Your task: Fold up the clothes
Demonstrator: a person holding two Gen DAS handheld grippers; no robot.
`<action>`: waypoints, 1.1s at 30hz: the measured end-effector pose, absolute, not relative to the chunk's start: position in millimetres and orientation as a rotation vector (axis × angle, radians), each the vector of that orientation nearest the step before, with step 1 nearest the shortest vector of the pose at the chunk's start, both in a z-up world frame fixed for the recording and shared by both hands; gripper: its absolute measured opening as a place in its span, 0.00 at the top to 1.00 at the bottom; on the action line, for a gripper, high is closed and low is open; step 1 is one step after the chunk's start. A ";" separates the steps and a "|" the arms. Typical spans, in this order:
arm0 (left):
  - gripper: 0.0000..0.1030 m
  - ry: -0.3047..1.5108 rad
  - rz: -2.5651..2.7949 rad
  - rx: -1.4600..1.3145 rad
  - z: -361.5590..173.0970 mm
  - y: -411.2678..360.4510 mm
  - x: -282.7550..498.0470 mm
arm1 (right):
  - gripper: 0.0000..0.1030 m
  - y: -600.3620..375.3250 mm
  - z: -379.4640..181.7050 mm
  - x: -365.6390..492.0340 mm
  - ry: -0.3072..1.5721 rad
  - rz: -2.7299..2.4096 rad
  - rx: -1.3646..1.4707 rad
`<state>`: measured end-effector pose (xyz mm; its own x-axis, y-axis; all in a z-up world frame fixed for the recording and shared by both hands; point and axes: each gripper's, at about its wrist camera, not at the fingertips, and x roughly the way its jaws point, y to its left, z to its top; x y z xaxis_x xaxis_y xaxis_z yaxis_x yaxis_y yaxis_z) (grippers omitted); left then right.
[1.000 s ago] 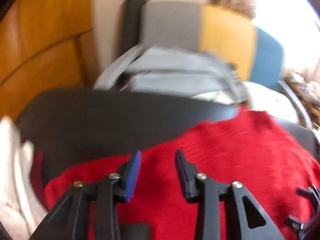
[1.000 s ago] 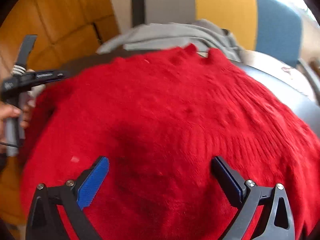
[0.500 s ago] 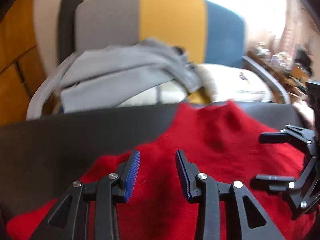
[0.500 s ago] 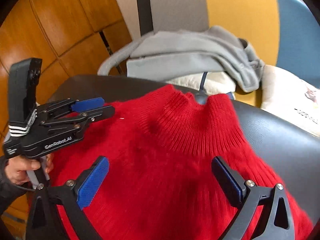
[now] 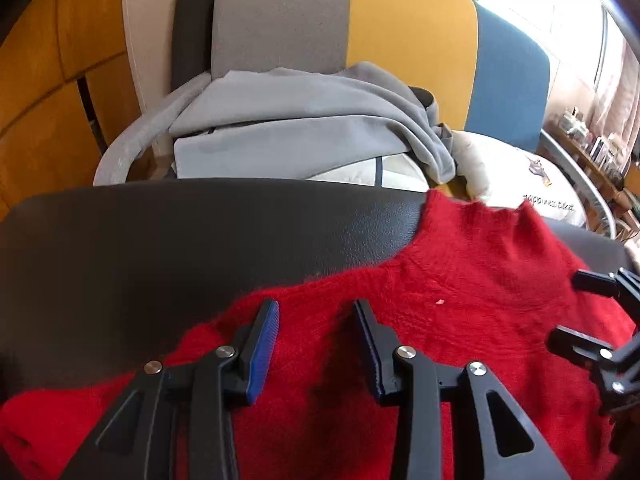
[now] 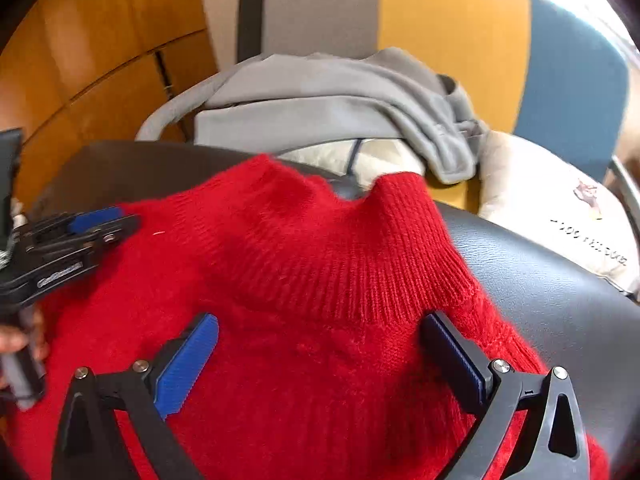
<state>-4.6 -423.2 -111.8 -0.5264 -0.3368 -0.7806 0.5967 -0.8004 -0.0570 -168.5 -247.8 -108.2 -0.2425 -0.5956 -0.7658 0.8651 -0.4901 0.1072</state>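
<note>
One red sweater [image 6: 304,280] lies spread on the black padded surface [image 5: 180,248], its ribbed collar toward the far edge; one grey garment [image 5: 304,120] sits on one chair [image 5: 408,28] behind, beside one white cushion [image 5: 520,176]; two claws are in view; the left gripper [image 5: 316,344] is partly spread over the knit, gripping nothing; the right gripper [image 6: 320,360] gapes wide just below the collar, empty

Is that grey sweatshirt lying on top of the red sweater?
No, the grey sweatshirt sits on the chair behind, apart from the red sweater, which lies spread on the black surface in front.
</note>
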 end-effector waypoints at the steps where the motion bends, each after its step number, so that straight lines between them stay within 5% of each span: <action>1: 0.61 0.433 -2.316 1.053 -103.6 -420.6 2.5 | 0.00 -245.3 -105.6 -166.5 0.417 -1.886 0.954; 7: 0.56 0.473 -2.484 0.998 -74.4 -359.0 49.0 | 0.00 -122.8 -99.0 -144.6 0.166 -1.998 1.040; 20: 0.54 0.521 -2.583 1.082 -115.8 -225.1 161.2 | 0.00 211.1 -91.7 -86.4 -0.565 -2.226 1.243; 24: 0.50 0.628 -2.629 1.013 -122.6 -235.9 171.4 | 0.00 243.7 -102.9 -64.3 -0.470 -2.372 1.286; 28: 0.49 0.786 -2.662 0.960 -125.6 -250.1 177.1 | 0.00 214.2 -115.7 -56.6 -0.076 -2.480 1.299; 33: 0.49 0.837 -2.664 0.940 -126.7 -255.0 178.3 | 0.00 197.6 -139.7 -67.4 0.129 -2.569 1.316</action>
<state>178.3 -255.0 -126.7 -0.7793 0.0045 -0.6266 0.3548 -0.8210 -0.4472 -67.4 197.6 -139.7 -0.5599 -0.1820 -0.8083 0.2624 -0.9643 0.0354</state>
